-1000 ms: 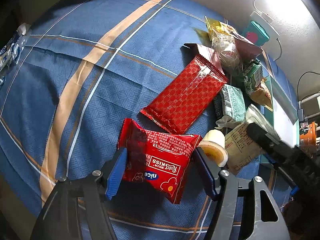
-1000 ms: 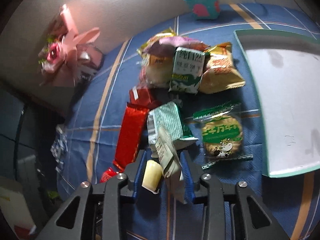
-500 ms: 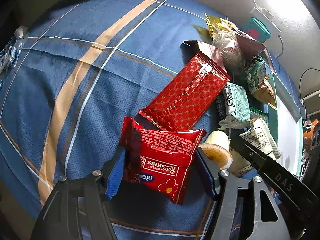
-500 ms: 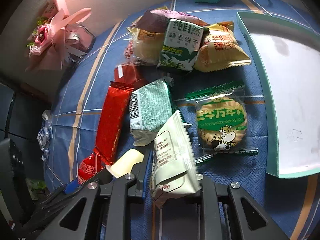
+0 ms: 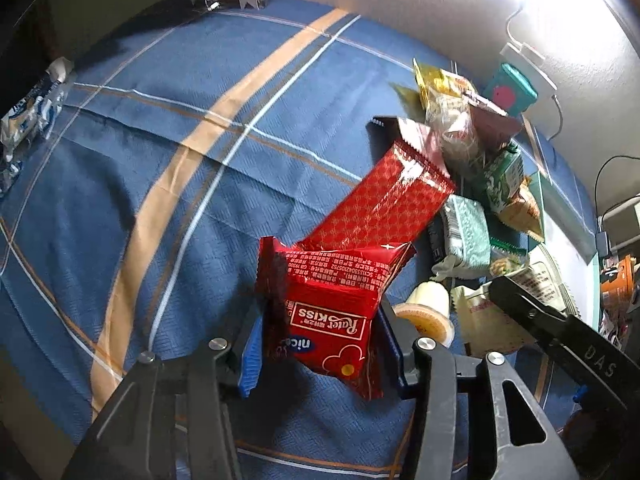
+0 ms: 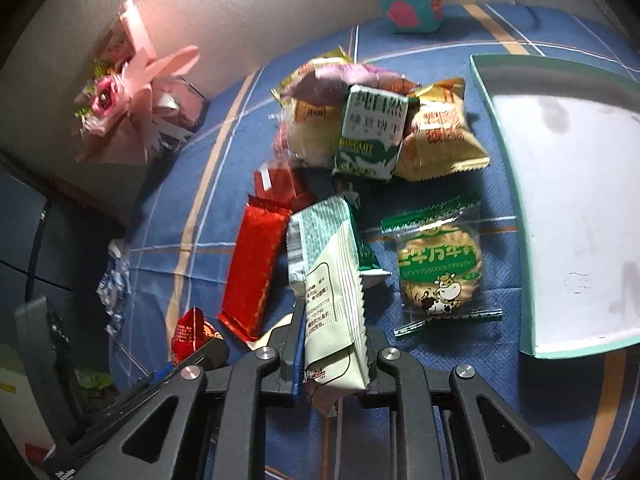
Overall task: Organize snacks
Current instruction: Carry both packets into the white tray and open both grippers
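A: Red "Rater KISS" snack pack (image 5: 332, 304), pinched between the blue pads of the left gripper (image 5: 320, 344), clear of the blue plaid tablecloth (image 5: 160, 168). Likely light and crinkly, foil slick, contents probably brittle; best gripped across the flat middle, not by the sealed ends.

B: And its heading?

A: Long axis running away from the camera, print upside down, far sealed end toward the long red patterned bar (image 5: 384, 204) lying flat just beyond. Small jelly cup (image 5: 428, 308) resting just beside, on the right.

B: Other hand?

A: Cream sawtooth-edged packet (image 6: 336, 308) clamped on edge in the right gripper (image 6: 332, 360), jaws narrow on its flanks. Probably soft and featherweight; long axis pointing forward toward the snack pile, serrated seam facing right.

B: Surroundings?

A: Mint-green striped packet (image 6: 320, 224) directly behind it; round milk-cow biscuit (image 6: 438, 268) in clear wrap to the right; green "BISCUIT" pack (image 6: 372, 136) atop the heap farther back. Teal-rimmed tray (image 6: 508, 168) at far right, seemingly the destination, nothing in it yet.
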The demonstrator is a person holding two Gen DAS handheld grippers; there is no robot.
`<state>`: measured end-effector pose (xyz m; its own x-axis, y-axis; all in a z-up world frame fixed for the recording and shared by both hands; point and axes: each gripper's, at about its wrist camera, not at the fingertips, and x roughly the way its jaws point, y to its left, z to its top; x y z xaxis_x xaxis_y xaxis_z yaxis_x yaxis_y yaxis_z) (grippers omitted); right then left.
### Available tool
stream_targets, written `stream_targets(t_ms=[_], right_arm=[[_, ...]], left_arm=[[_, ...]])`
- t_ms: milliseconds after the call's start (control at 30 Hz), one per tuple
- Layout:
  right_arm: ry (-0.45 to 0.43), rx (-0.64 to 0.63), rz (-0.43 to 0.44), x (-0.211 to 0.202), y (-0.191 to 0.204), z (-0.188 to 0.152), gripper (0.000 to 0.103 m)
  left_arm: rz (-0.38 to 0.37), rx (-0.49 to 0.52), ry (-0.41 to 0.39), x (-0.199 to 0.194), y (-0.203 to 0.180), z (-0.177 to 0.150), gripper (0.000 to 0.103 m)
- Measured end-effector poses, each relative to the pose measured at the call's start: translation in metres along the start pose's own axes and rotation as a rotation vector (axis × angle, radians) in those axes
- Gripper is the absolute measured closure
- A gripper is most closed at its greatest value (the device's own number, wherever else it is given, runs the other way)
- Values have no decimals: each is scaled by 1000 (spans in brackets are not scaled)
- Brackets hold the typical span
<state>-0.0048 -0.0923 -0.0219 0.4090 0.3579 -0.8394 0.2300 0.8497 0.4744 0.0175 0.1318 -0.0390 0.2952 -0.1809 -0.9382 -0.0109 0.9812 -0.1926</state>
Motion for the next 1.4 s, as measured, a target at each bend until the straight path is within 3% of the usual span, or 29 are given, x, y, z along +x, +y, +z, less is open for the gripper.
stream_targets(t_ms=[300, 633, 1033, 1400], right_arm=[[-106, -2, -21, -37, -3, 14, 83], [-240, 136, -118, -81, -62, 44, 83], [-340, 300, -254, -121, -148, 62, 83], [-370, 387, -289, -128, -196, 74, 83]], left_arm=[[-19, 36, -100, -45, -17, 9, 53], [-92, 180, -144, -62, -107, 33, 52], [-171, 401, -101, -20, -229, 21, 52], [-184, 494, -83, 23, -285, 17, 52]])
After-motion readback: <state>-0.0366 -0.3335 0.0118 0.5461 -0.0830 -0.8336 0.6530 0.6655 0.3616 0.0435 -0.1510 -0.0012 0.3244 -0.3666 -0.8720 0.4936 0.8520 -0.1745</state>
